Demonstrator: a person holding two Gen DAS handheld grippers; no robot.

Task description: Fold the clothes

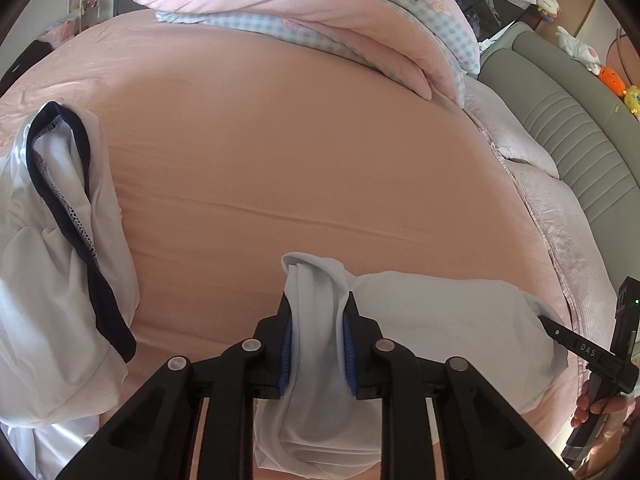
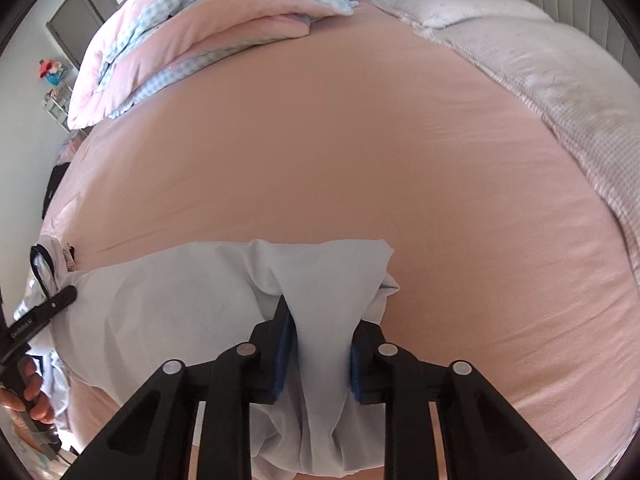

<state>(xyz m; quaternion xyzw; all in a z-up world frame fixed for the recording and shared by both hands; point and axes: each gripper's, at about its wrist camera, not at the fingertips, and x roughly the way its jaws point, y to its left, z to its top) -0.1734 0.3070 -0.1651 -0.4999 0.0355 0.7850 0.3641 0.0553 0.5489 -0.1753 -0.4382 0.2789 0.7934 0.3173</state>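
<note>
Quilt (image 1: 304,4) heaped beyond — garment (image 1: 440,312) (white) clamped.

White garment (image 1: 448,320): we see it bunched, stretched low across the near edge of the pink bed | second white garment with dark trim (image 1: 60,240): crumpled, lying well apart at left.

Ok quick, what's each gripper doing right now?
Left gripper: shut on one end of the white garment.
Right gripper: shut on the other end of the same white garment.
</note>
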